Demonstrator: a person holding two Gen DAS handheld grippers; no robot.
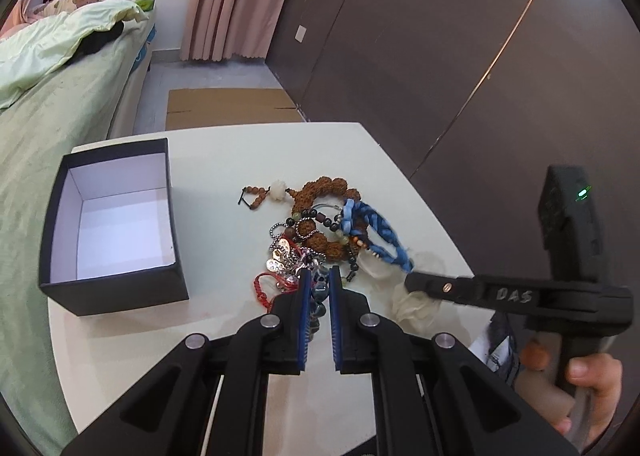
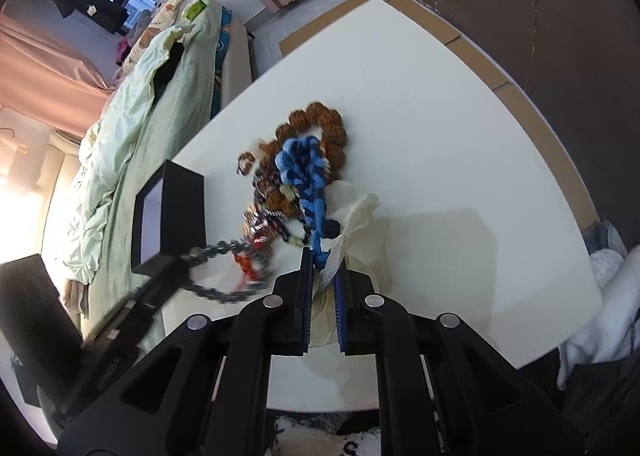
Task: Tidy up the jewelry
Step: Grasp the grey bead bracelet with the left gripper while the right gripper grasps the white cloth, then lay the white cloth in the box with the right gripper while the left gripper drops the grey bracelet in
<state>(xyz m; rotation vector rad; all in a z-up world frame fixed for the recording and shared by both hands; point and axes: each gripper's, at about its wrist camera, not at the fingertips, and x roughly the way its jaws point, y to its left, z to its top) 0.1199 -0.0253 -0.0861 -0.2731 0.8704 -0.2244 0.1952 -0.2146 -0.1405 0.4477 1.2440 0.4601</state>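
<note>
A tangled pile of jewelry (image 1: 320, 228) lies on the white table (image 1: 240, 151): a brown seed-bead bracelet (image 1: 320, 191), a blue braided cord bracelet (image 1: 380, 232), a red cord (image 1: 266, 292) and silver chains. My left gripper (image 1: 320, 280) is shut on a dark bead chain (image 1: 318, 300) at the pile's near edge. In the right wrist view that chain (image 2: 216, 252) hangs blurred from the left gripper (image 2: 176, 260). My right gripper (image 2: 324, 264) is shut on the end of the blue braided bracelet (image 2: 304, 175), next to a sheer white pouch (image 2: 352, 223).
An open black box with a white inside (image 1: 116, 223) stands on the table left of the pile. A bed with a green cover (image 1: 48, 103) runs along the left. Dark wardrobe doors (image 1: 440, 55) are behind the table. Flat cardboard (image 1: 228, 109) lies on the floor.
</note>
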